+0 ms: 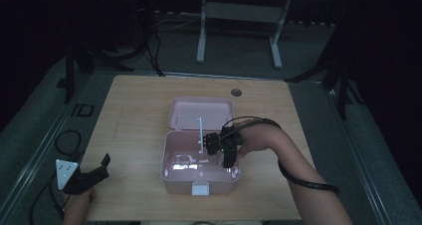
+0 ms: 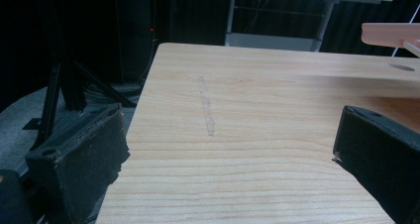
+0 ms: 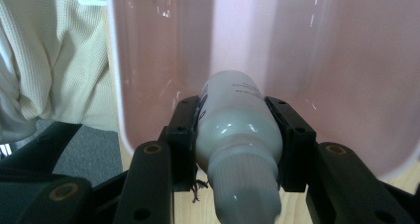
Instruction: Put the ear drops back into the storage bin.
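An open pink box (image 1: 171, 171) sits mid-table, its lid (image 1: 201, 113) laid back behind it. My right gripper (image 1: 227, 155) hangs over the right side of the box, pointing down. In the right gripper view its jaws are shut on a small white bottle (image 3: 238, 135), which pokes down into the pink box (image 3: 346, 75). My left gripper (image 1: 94, 172) rests at the table's front left corner, open, with bare wood between its fingers (image 2: 84, 154).
The wooden table (image 1: 134, 115) has a round cable hole (image 1: 236, 92) at the back. A white latch (image 1: 200, 188) sticks out of the box's front. A pale knit sleeve (image 3: 44, 60) shows beside the box. Another desk's frame (image 1: 239, 31) stands behind.
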Tool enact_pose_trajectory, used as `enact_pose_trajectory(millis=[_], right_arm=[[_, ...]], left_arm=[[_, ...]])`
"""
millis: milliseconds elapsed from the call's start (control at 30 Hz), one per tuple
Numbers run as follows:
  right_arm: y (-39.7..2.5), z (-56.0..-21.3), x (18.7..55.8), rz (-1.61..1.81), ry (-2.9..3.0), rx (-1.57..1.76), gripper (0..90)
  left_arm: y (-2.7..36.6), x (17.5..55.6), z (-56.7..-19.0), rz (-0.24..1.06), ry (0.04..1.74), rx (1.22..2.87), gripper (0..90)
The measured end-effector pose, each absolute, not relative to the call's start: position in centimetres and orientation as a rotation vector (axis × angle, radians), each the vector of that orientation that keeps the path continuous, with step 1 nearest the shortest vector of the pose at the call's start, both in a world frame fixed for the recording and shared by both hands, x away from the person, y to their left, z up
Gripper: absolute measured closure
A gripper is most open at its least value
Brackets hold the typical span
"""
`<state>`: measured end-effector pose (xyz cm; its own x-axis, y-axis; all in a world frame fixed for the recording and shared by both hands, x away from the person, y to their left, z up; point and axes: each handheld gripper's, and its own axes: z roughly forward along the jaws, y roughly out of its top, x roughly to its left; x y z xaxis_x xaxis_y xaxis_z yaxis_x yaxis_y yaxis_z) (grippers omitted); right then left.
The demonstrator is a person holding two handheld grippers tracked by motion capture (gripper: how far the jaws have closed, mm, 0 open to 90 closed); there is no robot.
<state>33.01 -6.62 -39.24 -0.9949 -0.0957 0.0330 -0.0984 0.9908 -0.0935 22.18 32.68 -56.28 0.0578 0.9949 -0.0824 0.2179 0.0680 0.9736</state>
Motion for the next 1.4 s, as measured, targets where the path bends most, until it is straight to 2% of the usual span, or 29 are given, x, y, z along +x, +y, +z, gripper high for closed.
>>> enact_pose_trajectory(millis=[800, 1400], right_arm=[[-5.4, -46.7, 33.5, 0.287, -3.048, 0.265, 59.6], [-5.5, -48.7, 33.8, 0.326, -3.066, 0.295, 59.2]], left_arm=[[32.6, 22.2, -56.3, 0.994, 1.346, 1.341, 0.5], [32.6, 22.2, -56.3, 0.993, 1.345, 1.343, 0.5]])
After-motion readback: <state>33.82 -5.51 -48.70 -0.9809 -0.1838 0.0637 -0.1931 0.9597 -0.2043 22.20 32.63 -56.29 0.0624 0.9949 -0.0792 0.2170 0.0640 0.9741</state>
